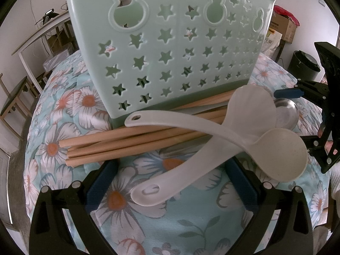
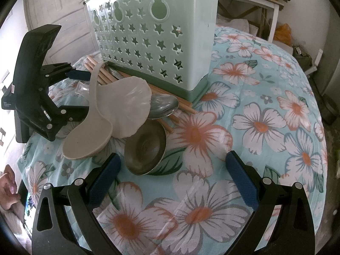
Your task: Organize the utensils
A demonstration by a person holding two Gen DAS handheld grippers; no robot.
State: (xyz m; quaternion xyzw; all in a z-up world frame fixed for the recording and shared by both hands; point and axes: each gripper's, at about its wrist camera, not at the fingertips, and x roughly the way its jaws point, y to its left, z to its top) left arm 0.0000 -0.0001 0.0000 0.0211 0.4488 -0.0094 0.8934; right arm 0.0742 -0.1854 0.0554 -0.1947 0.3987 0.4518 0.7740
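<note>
A mint-green utensil holder with star-shaped holes stands upright on the floral cloth. Against its base lies a pile: several wooden chopsticks, a white shell-shaped paddle, a speckled white spoon, a metal spoon and a steel ladle bowl. My left gripper is open, and the speckled spoon's handle end lies between its fingers. My right gripper is open, just short of the ladle bowl.
The floral cloth covers a round table whose edge falls away on all sides. A white shelf unit, a chair, cardboard boxes and a black bin stand beyond. A hand shows at the lower left.
</note>
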